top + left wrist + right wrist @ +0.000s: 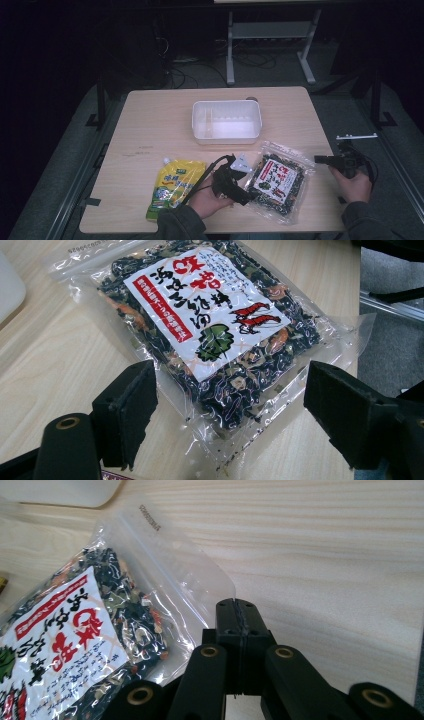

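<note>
while the clear seaweed packet lies flat on the near right part of the counter, nothing suggests that it has been lifted yet. the left gripper sits at the packet's near left edge, and in the left gripper view its jaws stand wide apart, one on each side of the packet's near corner, with the pads not pressing on the film. the right gripper has its jaws pressed together with no gap between them; in the right gripper view its tip lies just beside the packet's empty transparent edge, and i cannot tell whether any film is pinched there. in the high view the right hand holds that gripper at the right edge of the counter, close to the packet's far right corner. a white tray stands empty at the far middle of the counter, and a yellow pouch lies flat to the left of the left hand. judging by this layout, the work looks to be at an early stage: the packet is being approached for a grasp, the grasp is not yet secure, and both the packet and the pouch are outside the tray, so lifting and placing seem to be left.
</note>
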A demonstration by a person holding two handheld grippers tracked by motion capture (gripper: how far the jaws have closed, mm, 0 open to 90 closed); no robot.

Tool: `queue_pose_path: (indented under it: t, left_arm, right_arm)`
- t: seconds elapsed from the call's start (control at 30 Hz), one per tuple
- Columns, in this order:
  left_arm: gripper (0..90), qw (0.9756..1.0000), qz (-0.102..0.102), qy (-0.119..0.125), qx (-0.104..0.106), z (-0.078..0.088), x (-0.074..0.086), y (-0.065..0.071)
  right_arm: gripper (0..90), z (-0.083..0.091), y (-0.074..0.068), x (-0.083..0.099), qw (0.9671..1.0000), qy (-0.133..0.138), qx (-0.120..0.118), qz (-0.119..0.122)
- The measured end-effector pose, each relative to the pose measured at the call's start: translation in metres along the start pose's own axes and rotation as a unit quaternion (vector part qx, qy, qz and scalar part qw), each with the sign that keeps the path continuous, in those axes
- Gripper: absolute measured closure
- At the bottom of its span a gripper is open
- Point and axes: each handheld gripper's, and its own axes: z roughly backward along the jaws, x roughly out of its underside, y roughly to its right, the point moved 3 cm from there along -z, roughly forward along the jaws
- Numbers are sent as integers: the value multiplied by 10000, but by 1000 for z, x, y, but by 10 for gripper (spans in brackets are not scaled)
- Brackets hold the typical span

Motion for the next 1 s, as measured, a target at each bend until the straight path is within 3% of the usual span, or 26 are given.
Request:
queue_pose_path:
  t: [0.23, 0.5, 0.7, 1.0]
  left_arm:
    - [199, 9999, 102, 26, 36, -3, 0, -5]
    - [191, 9996, 278, -10, 77, -8, -1, -17]
    - [187, 9991, 417, -6, 77, -14, -1, -23]
    - [183, 9980, 617, 40, 151, -21, -3, -32]
  right_arm:
    - [899, 15, -7, 1, 9998, 169, -10, 142]
    - [899, 42, -22, -1, 9978, 456, 110, 467]
    - [900, 59, -36, -3, 9947, 733, 107, 708]
    - [899, 86, -60, -6, 9875, 1167, -86, 1060]
